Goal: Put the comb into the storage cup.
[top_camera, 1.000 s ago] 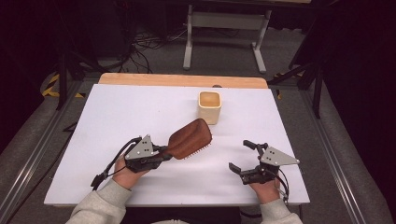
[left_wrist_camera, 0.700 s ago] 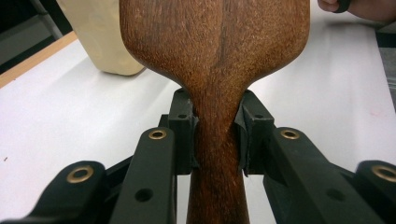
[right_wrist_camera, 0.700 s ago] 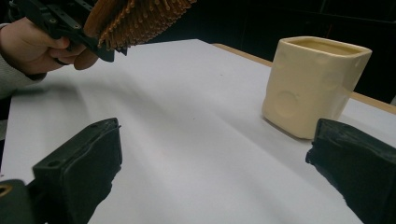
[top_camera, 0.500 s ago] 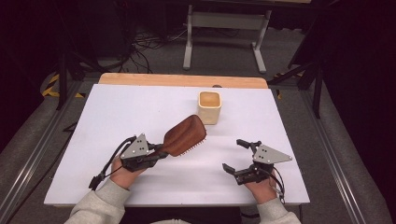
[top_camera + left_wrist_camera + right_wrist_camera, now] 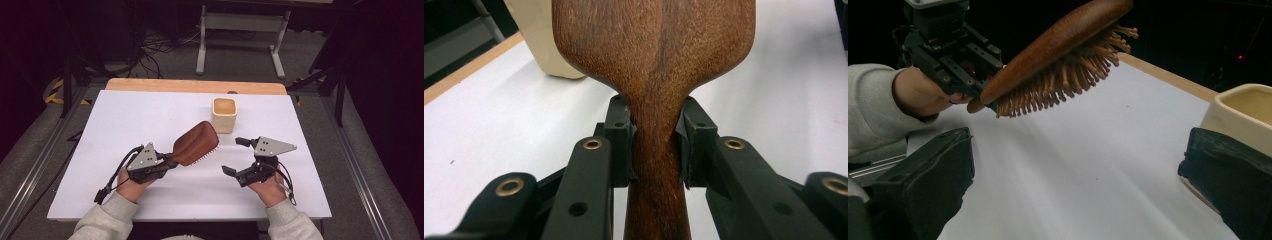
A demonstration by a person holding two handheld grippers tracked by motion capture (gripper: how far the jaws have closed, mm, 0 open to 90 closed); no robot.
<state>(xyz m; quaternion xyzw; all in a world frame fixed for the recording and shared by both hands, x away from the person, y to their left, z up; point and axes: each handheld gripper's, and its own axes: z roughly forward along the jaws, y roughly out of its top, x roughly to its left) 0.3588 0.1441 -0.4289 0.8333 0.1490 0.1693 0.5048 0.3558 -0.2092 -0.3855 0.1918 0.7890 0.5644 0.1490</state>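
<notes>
The brown wooden paddle hairbrush (image 5: 196, 144) is clamped by its handle in the left gripper (image 5: 167, 162), raised ahead of it, bristles down. The empty right gripper (image 5: 236, 156) is held wide, just beside the cream square cup (image 5: 224, 114); a handover or placing into the cup is judged next, requiring alignment.

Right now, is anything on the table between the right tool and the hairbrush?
Nothing: in the high view, bare white table separates the open right tool from the wooden hairbrush; the right gripper view agrees.

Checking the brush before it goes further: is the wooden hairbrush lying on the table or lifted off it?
Lifted: the brown wooden hairbrush hangs bristles-down above the white table, its handle clamped in the left claw.
</notes>
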